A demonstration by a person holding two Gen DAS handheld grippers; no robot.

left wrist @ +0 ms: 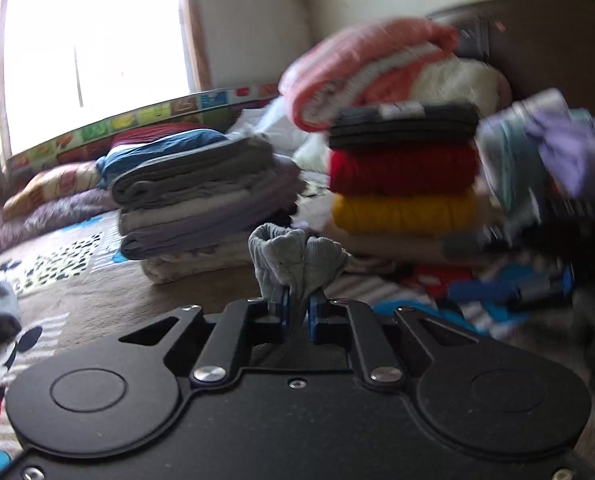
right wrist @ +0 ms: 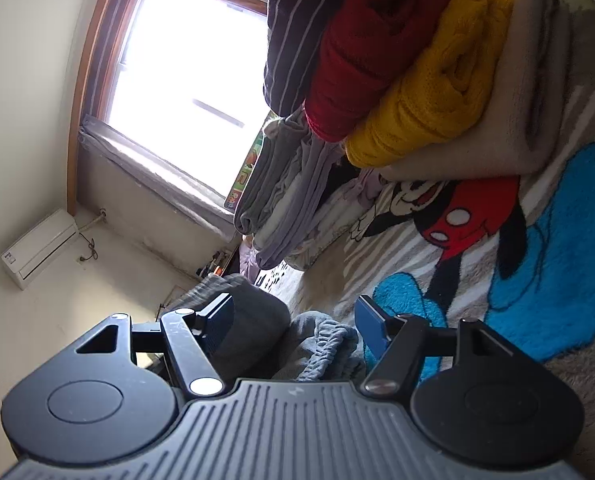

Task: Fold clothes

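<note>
Left hand-held gripper clamped on a grey sock above the bed, right hand-held gripper spread wide over grey cloth, folded stacks behind

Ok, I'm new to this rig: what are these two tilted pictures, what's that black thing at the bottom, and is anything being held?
Each picture comes from a camera on a hand-held gripper, looking along its fingers; the black shape is the gripper itself. In the left wrist view, the left gripper is shut on a grey sock. In the rotated right wrist view, the right gripper is open over grey clothing. On the cartoon blanket stands a folded stack with a red sweater and a yellow sweater.
</note>
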